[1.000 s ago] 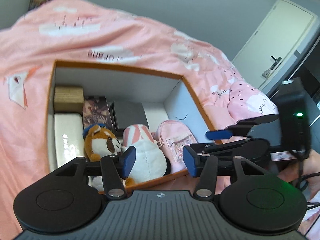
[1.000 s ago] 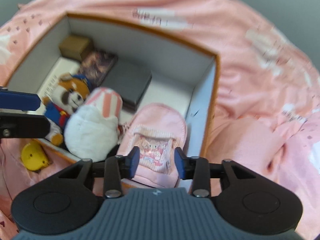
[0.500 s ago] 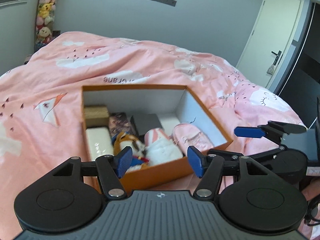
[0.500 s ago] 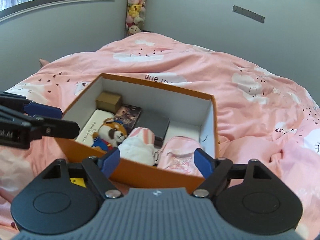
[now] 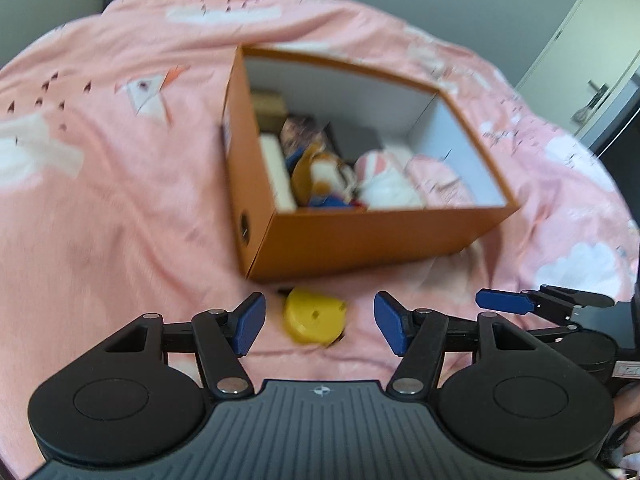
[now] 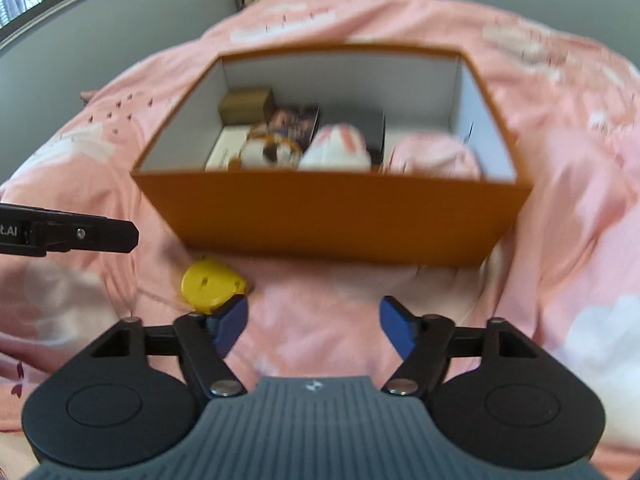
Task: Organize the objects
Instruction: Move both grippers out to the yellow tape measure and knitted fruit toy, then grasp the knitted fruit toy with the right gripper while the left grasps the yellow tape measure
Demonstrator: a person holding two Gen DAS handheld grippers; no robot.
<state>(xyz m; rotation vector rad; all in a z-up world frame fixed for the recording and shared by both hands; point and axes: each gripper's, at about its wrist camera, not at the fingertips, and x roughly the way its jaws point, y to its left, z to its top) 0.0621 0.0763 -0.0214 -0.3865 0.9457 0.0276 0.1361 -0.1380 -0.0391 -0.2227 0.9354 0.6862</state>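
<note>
- Left wrist view: left gripper (image 5: 320, 322) fingers stand apart, nothing pressed between the blue pads.
- Yellow toy (image 5: 314, 320) lies on the pink duvet (image 5: 120, 200), in the gap between the fingers, slightly left of centre; no pad touches it as far as the blur allows.
- Orange box (image 5: 360, 240) sits at 12 o'clock from the toy, just beyond it, open at the top, white inside.
- Box contents, blurred: a brown-and-white plush (image 5: 320, 172) near the front wall, a white-and-pink plush (image 5: 384, 184) at its 3 o'clock, a pink pouch (image 5: 440, 184) further right, a white flat box (image 5: 276, 172) along the left wall.
- Right gripper (image 5: 504, 302) enters at 3 o'clock, one blue pad visible.
- Door (image 5: 580, 60) at 2 o'clock in the background.
- Right wrist view: right gripper (image 6: 314, 326) fingers apart and closing; only duvet (image 6: 320, 300) between them.
- Yellow toy (image 6: 210, 286) lies at 10 o'clock from the left pad, just beside it, outside the gap; contact cannot be told.
- Orange box (image 6: 332, 216) at 12 o'clock, front wall facing the camera; toy rests near its lower left corner, outside it.
- Inside: small brown box (image 6: 246, 104) in the far left corner, the plush toys and pink pouch (image 6: 432, 156) along the front.
- A black finger of the left gripper (image 6: 92, 236) reaches in at 9 o'clock.
</note>
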